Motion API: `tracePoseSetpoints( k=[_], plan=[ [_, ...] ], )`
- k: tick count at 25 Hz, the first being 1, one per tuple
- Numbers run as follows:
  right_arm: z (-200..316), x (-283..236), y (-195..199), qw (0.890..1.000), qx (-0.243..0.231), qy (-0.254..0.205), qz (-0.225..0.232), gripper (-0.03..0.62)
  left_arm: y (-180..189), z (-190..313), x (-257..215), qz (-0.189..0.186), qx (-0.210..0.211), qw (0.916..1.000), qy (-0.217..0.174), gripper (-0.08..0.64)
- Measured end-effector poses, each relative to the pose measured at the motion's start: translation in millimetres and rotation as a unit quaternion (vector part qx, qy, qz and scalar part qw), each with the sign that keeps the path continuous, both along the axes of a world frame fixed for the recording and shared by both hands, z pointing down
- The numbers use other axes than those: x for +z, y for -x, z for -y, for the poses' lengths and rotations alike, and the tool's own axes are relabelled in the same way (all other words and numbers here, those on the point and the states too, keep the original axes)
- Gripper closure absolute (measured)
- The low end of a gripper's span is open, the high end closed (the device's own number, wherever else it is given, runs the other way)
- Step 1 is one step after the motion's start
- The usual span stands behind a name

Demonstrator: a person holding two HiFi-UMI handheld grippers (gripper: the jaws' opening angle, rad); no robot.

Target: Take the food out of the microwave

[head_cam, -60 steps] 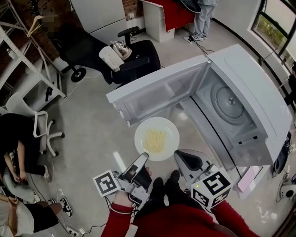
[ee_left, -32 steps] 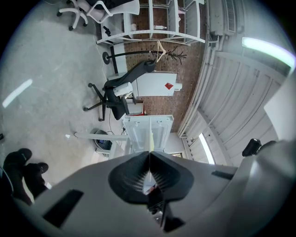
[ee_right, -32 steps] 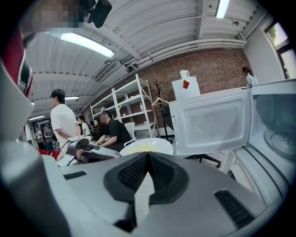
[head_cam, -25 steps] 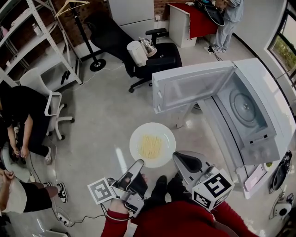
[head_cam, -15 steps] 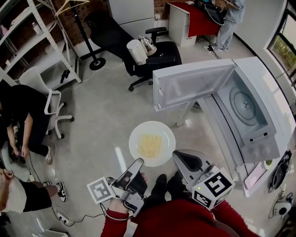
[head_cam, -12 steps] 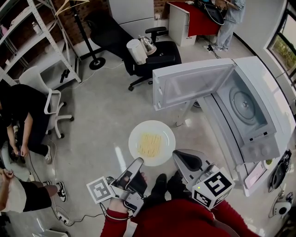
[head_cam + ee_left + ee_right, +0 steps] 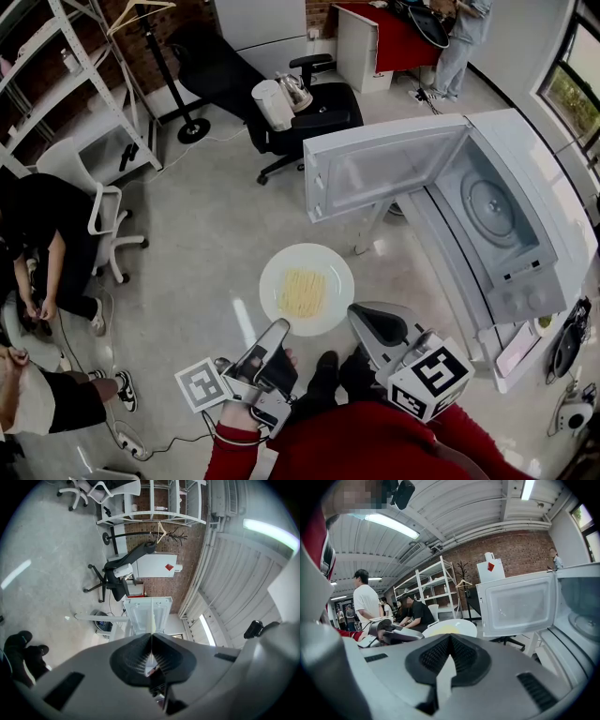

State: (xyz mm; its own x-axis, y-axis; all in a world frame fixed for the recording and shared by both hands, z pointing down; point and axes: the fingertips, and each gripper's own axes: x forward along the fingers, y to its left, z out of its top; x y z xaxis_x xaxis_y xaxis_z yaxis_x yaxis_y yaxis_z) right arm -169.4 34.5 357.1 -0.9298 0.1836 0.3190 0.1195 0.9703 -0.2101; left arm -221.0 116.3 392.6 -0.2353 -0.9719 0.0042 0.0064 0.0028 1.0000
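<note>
A white plate [image 7: 307, 288] with pale yellow noodles [image 7: 302, 291] hangs in the air over the floor, left of the open white microwave [image 7: 525, 216]. My left gripper [image 7: 285, 329] is shut on its near rim, and my right gripper [image 7: 357, 315] is shut on the rim at the near right. In the left gripper view the plate [image 7: 153, 622] shows edge-on as a thin line pinched between the pads. In the right gripper view the plate [image 7: 454, 626] spreads out beyond the jaws, its rim wedged between them. The microwave door [image 7: 384, 169] stands wide open; the cavity holds only its turntable [image 7: 489, 205].
A black office chair [image 7: 300, 117] carrying a white kettle [image 7: 270, 103] stands beyond the door. Seated people [image 7: 37, 244] and a white chair [image 7: 94, 220] are at the left, metal shelving [image 7: 66, 84] at the far left. A white table leg [image 7: 370, 234] runs under the door.
The plate has drifted a little to the left, away from the microwave, with both grippers still on its rim. The microwave and door sit as before.
</note>
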Motion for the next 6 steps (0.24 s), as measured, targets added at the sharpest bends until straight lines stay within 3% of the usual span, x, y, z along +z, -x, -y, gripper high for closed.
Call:
tracePoseSetpoints(
  k=[6],
  plan=[
    [1.2, -0.3, 0.2, 1.000, 0.000, 0.000, 0.000, 0.583, -0.4, 1.9, 0.0, 0.001, 0.001, 1.0000, 0.002, 0.543]
  ],
)
